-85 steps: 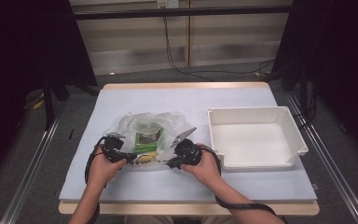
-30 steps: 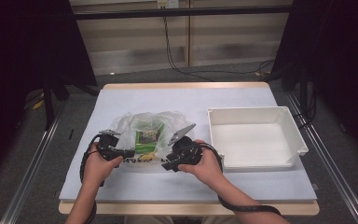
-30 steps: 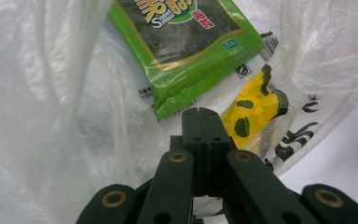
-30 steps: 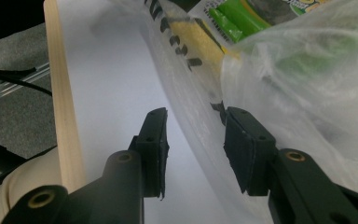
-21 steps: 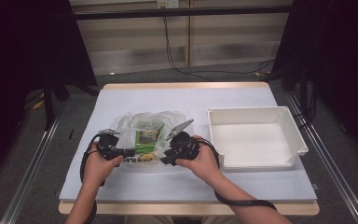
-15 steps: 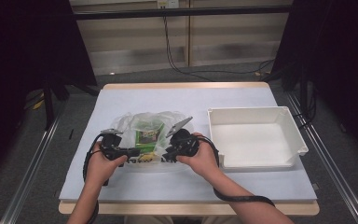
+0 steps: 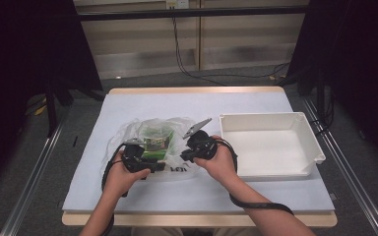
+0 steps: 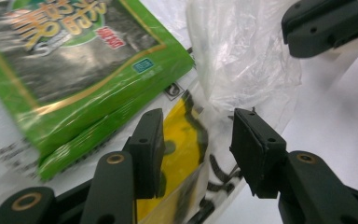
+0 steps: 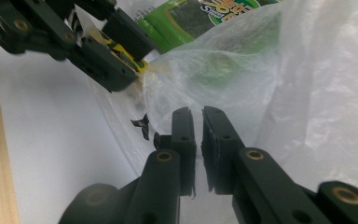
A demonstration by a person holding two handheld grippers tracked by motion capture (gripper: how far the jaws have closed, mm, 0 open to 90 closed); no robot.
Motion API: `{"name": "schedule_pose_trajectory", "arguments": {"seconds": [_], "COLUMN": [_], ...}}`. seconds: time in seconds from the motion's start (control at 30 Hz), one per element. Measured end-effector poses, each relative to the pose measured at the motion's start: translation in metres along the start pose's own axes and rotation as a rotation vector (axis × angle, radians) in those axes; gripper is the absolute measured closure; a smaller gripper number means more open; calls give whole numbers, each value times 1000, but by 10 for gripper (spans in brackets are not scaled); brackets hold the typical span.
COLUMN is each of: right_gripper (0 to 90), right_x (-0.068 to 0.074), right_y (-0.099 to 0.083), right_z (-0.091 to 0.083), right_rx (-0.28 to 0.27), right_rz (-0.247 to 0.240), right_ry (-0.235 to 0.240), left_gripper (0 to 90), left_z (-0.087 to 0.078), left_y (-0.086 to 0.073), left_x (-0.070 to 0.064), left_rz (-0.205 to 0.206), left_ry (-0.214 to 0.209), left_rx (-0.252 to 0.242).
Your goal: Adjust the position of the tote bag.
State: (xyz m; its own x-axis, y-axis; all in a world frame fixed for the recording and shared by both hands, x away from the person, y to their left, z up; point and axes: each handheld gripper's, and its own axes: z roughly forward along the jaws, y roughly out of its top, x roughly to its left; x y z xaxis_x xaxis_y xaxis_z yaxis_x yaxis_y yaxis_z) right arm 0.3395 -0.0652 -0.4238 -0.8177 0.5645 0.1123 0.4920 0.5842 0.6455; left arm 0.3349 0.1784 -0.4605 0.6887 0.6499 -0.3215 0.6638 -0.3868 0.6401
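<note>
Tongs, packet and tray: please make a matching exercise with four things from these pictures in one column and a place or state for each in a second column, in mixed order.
Column one:
1. green seaweed packet
2. white tray
3. left tongs
4. right tongs

Column two:
a. empty, on the right side of the table
b. jaws wide apart, at the bag's printed edge
c. inside the clear plastic bag
d. jaws almost together, on the bag's film

Pairs: 1-c, 2-a, 3-b, 4-d.
</note>
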Motion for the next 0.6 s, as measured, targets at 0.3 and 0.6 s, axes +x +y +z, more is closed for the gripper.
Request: {"name": "schedule_pose_trajectory", "arguments": {"seconds": [0.3, 0.6], "right_gripper": [844, 844], "right_x": [-5, -6], "right_y": [-4, -1], "right_z": [-6, -11], "right_rx": [9, 0], "right_rz": [8, 0], "right_ry": [-3, -10], "left_gripper": [585, 864], "left_z": [21, 35], "left_y": [1, 0], "left_x": [-8, -16], "left_rz": [53, 43], "left_ry": [-3, -37], "left_rx": [-13, 21]}}
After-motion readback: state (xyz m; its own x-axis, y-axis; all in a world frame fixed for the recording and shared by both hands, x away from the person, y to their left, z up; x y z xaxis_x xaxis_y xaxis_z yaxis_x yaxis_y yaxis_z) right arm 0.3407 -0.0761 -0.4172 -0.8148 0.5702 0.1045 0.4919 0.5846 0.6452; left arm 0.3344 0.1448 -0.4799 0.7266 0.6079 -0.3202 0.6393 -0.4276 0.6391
